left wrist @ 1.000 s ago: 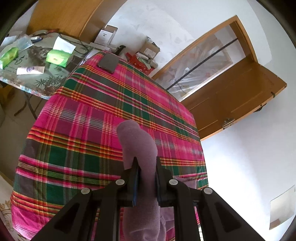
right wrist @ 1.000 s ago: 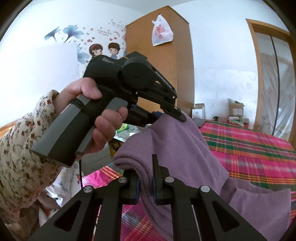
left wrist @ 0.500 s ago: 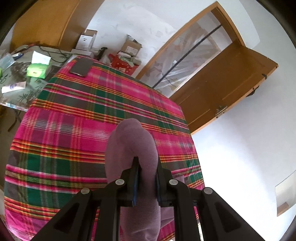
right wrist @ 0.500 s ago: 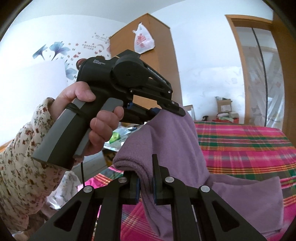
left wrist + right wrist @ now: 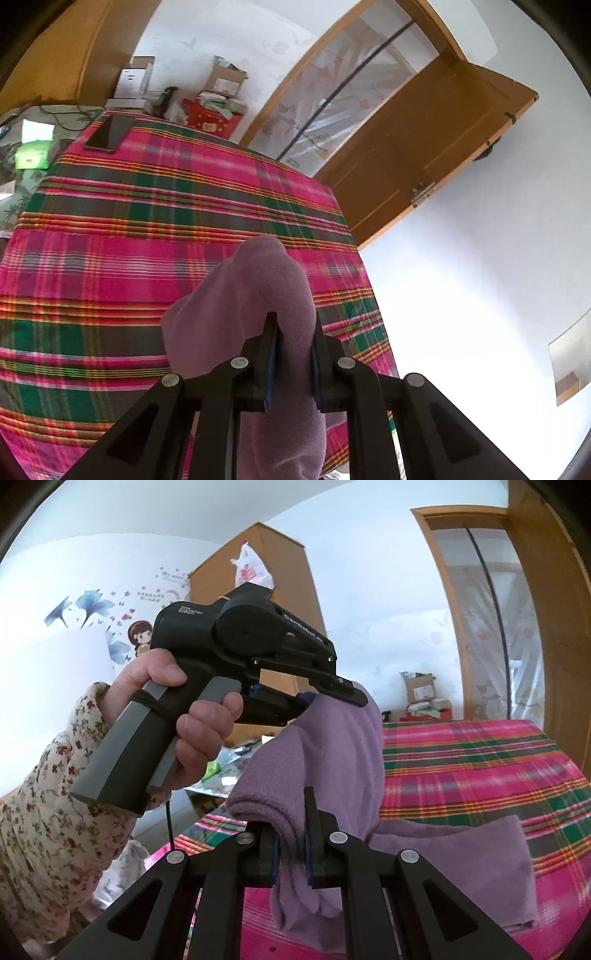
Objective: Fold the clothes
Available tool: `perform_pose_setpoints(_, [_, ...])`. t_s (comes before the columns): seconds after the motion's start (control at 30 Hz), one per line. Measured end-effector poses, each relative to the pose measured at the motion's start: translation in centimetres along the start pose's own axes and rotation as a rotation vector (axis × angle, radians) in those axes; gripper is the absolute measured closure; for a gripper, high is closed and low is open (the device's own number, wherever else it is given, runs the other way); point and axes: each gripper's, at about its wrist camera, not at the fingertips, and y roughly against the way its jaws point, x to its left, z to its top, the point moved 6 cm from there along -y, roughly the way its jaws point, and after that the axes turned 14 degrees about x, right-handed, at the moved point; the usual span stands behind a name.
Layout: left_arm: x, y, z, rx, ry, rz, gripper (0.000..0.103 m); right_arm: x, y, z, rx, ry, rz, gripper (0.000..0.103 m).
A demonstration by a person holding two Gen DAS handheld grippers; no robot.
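A purple fleece garment point(image 5: 332, 760) hangs lifted above a bed with a pink and green plaid cover point(image 5: 147, 229). My left gripper point(image 5: 293, 354) is shut on one bunched edge of the garment point(image 5: 258, 295). It also shows in the right wrist view point(image 5: 343, 698), held in a hand above and left of my right gripper. My right gripper point(image 5: 291, 849) is shut on another fold of the same garment. The garment's lower part point(image 5: 461, 867) lies on the plaid cover point(image 5: 480, 768).
A dark phone point(image 5: 107, 134) lies at the bed's far corner. A side table point(image 5: 22, 173) with a green tissue box point(image 5: 33, 157) stands left of the bed. Boxes point(image 5: 221, 81) are stacked by the far wall. A wooden door point(image 5: 424, 147) stands open on the right.
Both grippers have risen with the garment still clamped. The left wrist view has swung, so the bed appears lower and the side table has slid off to the left.
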Motion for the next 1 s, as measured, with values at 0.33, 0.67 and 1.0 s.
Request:
perform_pose_setpoints(0.33, [-2.6, -3.7, 0.1, 0.068, -0.032, 0.001, 0.088, -3.7, 1.5, -1.1, 0.007, -0.054, -0.054, 0.093])
perform_pose_setpoints(0.67, [-4.8, -7.4, 0.3, 0.136, -0.059, 0.009, 0.087, -6.6, 2.6, -2.2, 0.013, -0.107, -0.095, 0.093])
perform_pose_setpoints(1.0, [-6.0, -12.1, 0.7, 0.212, -0.083, 0.023, 0.087, -10.2, 3.2, -4.1, 0.047, -0.183, -0.150, 0.093])
